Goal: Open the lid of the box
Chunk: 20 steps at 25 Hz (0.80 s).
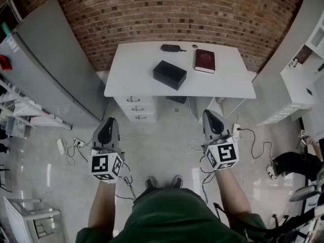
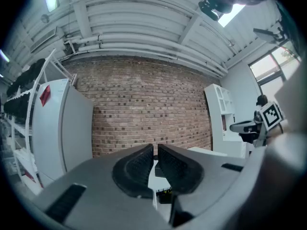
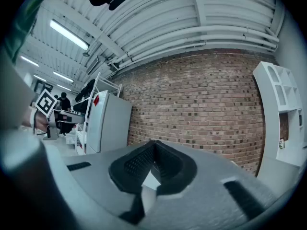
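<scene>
- The black box point(image 1: 169, 74) lies with its lid on, near the middle of the white table point(image 1: 132, 70).
- A maroon book point(image 1: 204, 61) lies at the box's 2 o'clock, and a black pouch point(image 1: 172, 48) at its 12.
- The left gripper point(image 1: 108, 121) is at the box's 7 o'clock, well apart from it, clenched on nothing.
- The right gripper point(image 1: 209, 114) is at its 5 o'clock, likewise clenched and empty.

box point(image 1: 170, 74) on table point(image 1: 136, 80) — book point(image 1: 205, 61) right

Left gripper point(image 1: 108, 127) held level at the person's left, jaws together and empty, right gripper point(image 1: 210, 118) level alongside, jaws closed, nothing between them
</scene>
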Each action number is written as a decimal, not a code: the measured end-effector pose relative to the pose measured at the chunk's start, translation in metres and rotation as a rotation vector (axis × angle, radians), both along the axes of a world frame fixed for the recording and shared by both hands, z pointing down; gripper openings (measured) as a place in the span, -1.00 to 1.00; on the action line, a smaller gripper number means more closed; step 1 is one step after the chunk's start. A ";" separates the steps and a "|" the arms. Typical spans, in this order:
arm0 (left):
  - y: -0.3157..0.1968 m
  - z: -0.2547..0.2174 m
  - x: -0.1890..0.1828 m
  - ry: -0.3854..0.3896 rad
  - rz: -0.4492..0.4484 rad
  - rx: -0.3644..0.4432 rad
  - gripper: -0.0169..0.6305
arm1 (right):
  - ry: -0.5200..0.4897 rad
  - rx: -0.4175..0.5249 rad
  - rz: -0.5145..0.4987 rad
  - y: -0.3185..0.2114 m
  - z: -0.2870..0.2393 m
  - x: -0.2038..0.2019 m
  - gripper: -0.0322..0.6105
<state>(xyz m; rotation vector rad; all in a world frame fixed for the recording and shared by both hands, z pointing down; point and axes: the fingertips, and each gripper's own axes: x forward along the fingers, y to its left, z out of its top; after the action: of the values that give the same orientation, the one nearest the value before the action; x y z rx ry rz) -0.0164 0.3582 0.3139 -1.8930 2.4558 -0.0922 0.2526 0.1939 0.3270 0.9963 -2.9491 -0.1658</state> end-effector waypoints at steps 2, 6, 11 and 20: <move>-0.005 0.002 0.005 0.000 -0.005 -0.002 -0.87 | 0.004 -0.004 -0.008 -0.004 0.004 0.004 -0.90; -0.011 0.006 0.016 -0.001 -0.020 -0.004 -0.87 | -0.018 -0.005 -0.023 -0.012 0.006 0.013 -0.90; -0.013 0.011 0.028 0.008 -0.051 -0.010 -0.87 | -0.028 -0.017 -0.039 -0.027 0.010 0.022 -0.89; -0.045 0.040 0.005 0.041 -0.056 -0.056 -0.87 | 0.002 -0.086 -0.008 -0.071 0.042 0.006 -0.89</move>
<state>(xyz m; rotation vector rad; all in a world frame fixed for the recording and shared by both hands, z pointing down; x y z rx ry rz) -0.0115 0.3137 0.3543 -1.8658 2.5600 -0.1271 0.2582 0.1228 0.3694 0.9737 -2.9309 -0.0390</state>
